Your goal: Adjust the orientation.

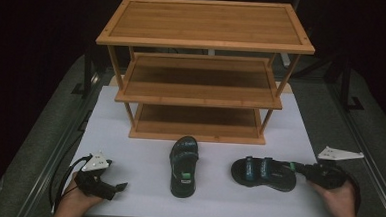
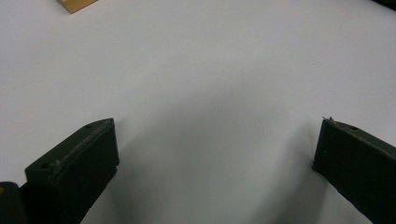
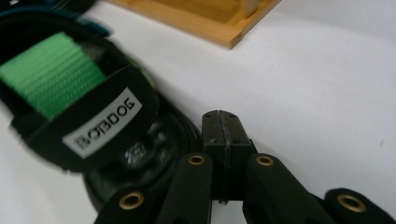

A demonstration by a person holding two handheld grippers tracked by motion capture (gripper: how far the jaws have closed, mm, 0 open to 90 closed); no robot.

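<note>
White bench (image 1: 143, 161) under dim light: my right gripper (image 3: 223, 126), jaws pressed together and empty, sits at the heel of the right sandal (image 1: 263, 173), so I should part them before gripping its strap; left gripper (image 1: 119, 187) rests wide open.

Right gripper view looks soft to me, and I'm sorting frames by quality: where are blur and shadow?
Right gripper view: the black sandal with a green strap is smeared, while the shut right gripper stays sharper. Left gripper view: a soft shadow lies on the white tabletop. High view: the surroundings are dark.
</note>
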